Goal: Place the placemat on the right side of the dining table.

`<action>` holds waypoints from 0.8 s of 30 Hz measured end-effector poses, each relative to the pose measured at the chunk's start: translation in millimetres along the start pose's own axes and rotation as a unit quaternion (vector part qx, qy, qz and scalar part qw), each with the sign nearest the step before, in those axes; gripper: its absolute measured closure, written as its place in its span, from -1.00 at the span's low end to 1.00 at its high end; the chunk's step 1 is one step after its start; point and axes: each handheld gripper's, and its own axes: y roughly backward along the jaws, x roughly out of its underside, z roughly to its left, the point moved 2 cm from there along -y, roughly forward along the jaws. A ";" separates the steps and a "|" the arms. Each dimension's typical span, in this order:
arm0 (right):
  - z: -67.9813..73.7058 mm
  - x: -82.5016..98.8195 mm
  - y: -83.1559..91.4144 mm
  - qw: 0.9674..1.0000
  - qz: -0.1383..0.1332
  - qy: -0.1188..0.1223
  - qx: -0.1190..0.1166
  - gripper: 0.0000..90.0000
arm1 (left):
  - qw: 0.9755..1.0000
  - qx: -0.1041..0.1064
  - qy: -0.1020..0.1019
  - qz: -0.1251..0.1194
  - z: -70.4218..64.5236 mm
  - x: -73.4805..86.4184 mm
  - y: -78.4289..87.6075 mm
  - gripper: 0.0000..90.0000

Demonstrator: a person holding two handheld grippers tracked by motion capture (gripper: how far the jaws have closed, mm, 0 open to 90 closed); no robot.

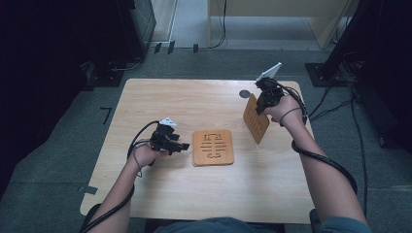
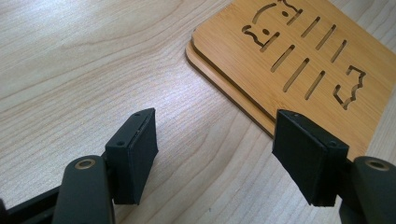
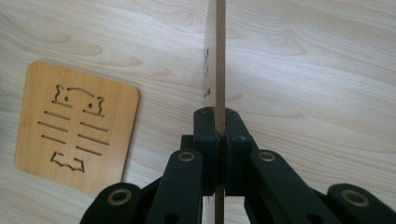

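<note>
Two wooden trivets stacked flat mid-worktop, cat-and-slot cutouts up. Third trivet lifted edge-on over worktop's right side, pinched between pressed jaws of right gripper. Left gripper low beside stack, jaws spread, nothing between, right pad over stack's corner.

Two stacked coasters lie flat near the middle of the table; the left gripper sits just to their left, jaws apart and holding nothing. A third coaster stands on edge to the right, clamped in the right gripper; a round hole lies just behind it.
</note>
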 end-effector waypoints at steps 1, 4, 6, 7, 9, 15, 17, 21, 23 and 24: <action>-1.4 -0.1 0.6 1.000 0.000 -0.002 0.000 0.95 | 1.000 0.000 0.000 0.000 0.0 0.1 -0.1 -0.34; -8.3 0.2 1.8 1.000 -0.001 -0.009 0.003 0.95 | 1.000 0.000 0.000 0.001 -0.2 0.2 -0.5 -0.34; -12.0 0.8 2.1 1.000 -0.001 -0.012 0.003 0.95 | 1.000 0.000 -0.001 0.001 -0.1 0.1 -0.6 -0.34; -14.3 1.2 2.0 1.000 -0.001 -0.014 0.003 0.95 | 1.000 0.000 -0.001 0.001 0.0 0.1 -0.5 -0.34; -18.7 2.0 1.7 1.000 -0.002 -0.020 0.005 0.95 | 1.000 0.000 0.000 0.001 0.0 0.2 -0.7 -0.34; -27.4 3.0 2.1 0.999 -0.008 -0.031 0.008 0.95 | 1.000 0.000 -0.002 0.002 -0.3 0.2 -0.9 -0.34; -29.7 3.0 2.5 0.999 -0.009 -0.032 0.012 0.95 | 1.000 0.000 -0.002 0.002 -0.3 0.3 -1.0 -0.34; -35.9 2.8 4.4 0.999 -0.014 -0.038 0.014 0.95 | 1.000 -0.001 -0.001 0.002 0.0 0.4 -1.2 -0.34; -39.9 2.8 5.2 0.999 -0.014 -0.045 0.017 0.95 | 1.000 -0.001 -0.001 0.002 -0.1 0.3 -0.9 -0.34; -42.8 3.0 5.1 0.999 -0.015 -0.049 0.019 0.95 | 1.000 -0.001 -0.002 0.002 -0.1 0.3 -0.9 -0.34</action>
